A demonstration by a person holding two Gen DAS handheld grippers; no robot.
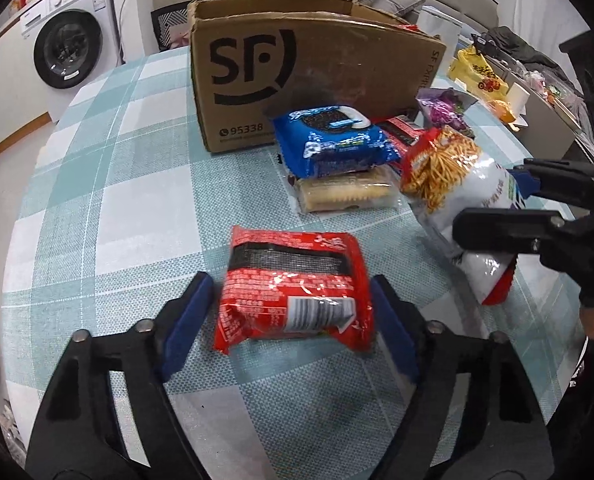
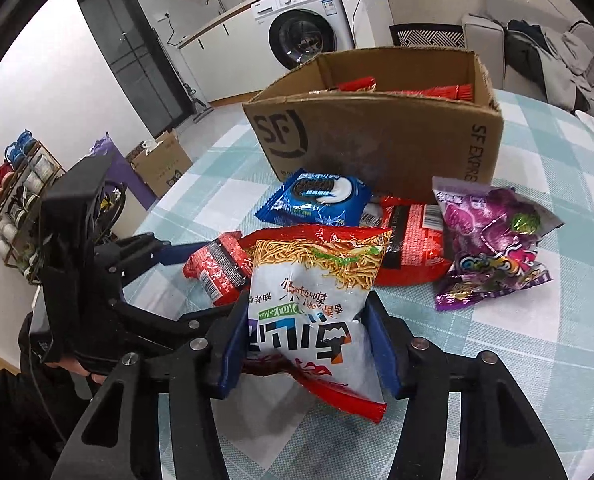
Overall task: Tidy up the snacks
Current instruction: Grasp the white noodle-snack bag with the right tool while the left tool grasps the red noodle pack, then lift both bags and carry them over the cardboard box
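So the left gripper (image 1: pixel 291 320) has its blue pads spread around a red snack packet (image 1: pixel 293 288) lying on the checked tablecloth (image 1: pixel 117 200); right pad touching, left one just off it, not squeezed. The right gripper (image 2: pixel 303 340) is clamped on a white-and-red noodle-snack bag (image 2: pixel 309 300), holding it tilted up. Blue Oreo pack (image 2: pixel 317 198) and purple candy bag (image 2: pixel 493 240) sit just in front of the SF cardboard box (image 2: pixel 377 136), which has red packets inside.
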